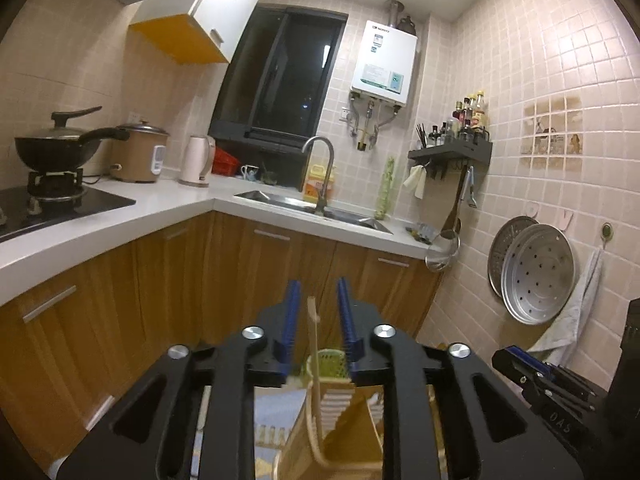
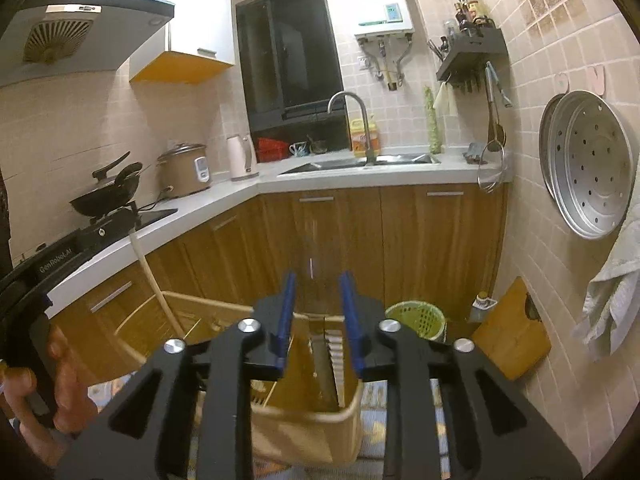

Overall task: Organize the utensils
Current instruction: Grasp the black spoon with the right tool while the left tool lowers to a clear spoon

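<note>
The left gripper [image 1: 318,320] has its blue jaws spread around a pale wooden utensil [image 1: 313,344] — whether they touch it I cannot tell. The right gripper [image 2: 318,312] is spread and empty above the bamboo utensil holder [image 2: 308,416]. The utensil looks loosely seated; a careless lift could let it slip or tip the holder. Readable writing — "GenRobot.AI" [image 2: 56,265] on the left gripper's body; the water heater [image 1: 383,62] label is too blurred.

A black wok [image 1: 56,148] sits on the stove at left. A rice cooker [image 1: 140,154] and kettle [image 1: 197,160] stand right of it. A green basket [image 2: 416,320] occupies lower right.
</note>
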